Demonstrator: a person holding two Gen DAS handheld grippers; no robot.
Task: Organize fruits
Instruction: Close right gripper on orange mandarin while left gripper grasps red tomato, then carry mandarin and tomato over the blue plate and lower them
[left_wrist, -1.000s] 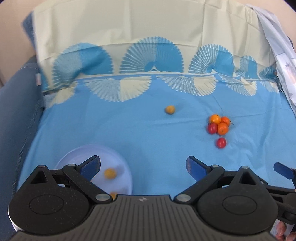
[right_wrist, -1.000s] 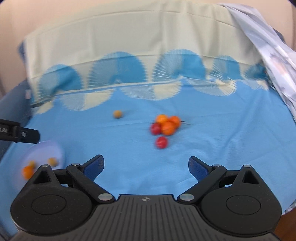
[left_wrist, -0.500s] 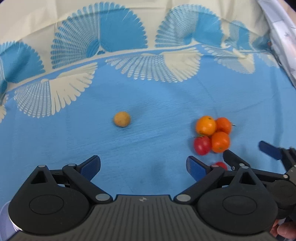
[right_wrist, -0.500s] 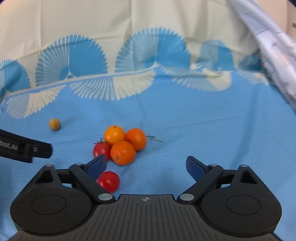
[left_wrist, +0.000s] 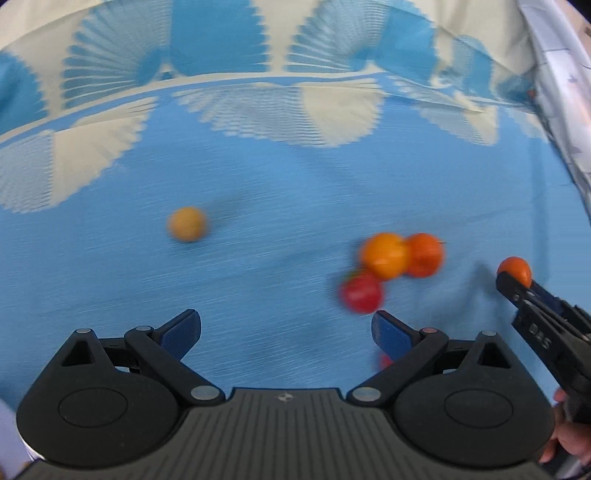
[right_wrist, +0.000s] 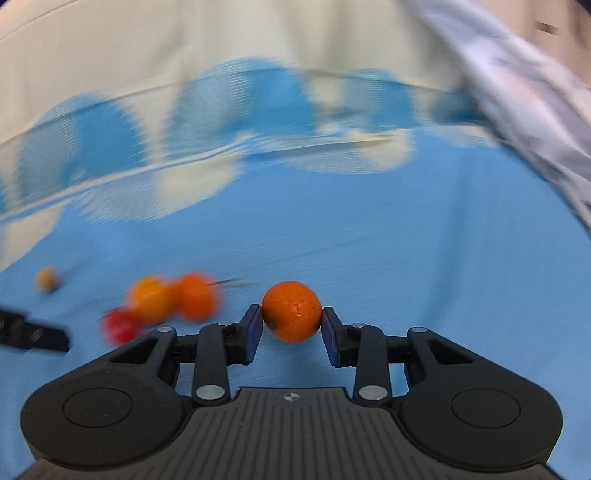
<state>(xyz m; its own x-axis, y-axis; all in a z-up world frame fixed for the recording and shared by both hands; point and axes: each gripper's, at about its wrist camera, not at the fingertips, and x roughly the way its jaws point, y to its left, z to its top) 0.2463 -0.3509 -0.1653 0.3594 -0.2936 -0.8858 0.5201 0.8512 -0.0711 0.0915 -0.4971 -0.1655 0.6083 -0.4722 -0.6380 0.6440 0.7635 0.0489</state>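
My right gripper (right_wrist: 291, 325) is shut on a small orange (right_wrist: 291, 311) and holds it just above the blue cloth; it also shows at the right of the left wrist view (left_wrist: 514, 271). My left gripper (left_wrist: 286, 328) is open and empty above the cloth. On the cloth lie two oranges (left_wrist: 386, 255) (left_wrist: 423, 254) and a red tomato (left_wrist: 361, 292) in a cluster. A second red tomato (left_wrist: 384, 361) peeks from behind my left gripper's right finger. A small tan fruit (left_wrist: 187, 224) lies alone to the left.
The blue cloth (left_wrist: 277, 288) with fan patterns covers the surface and rises at the back. A pale printed fabric (left_wrist: 561, 74) hangs at the right edge. A sliver of the white plate (left_wrist: 9, 432) shows at the lower left corner.
My right gripper has closed on one orange from the cluster and lifted it to the right. My left gripper has moved slightly forward and stays open.
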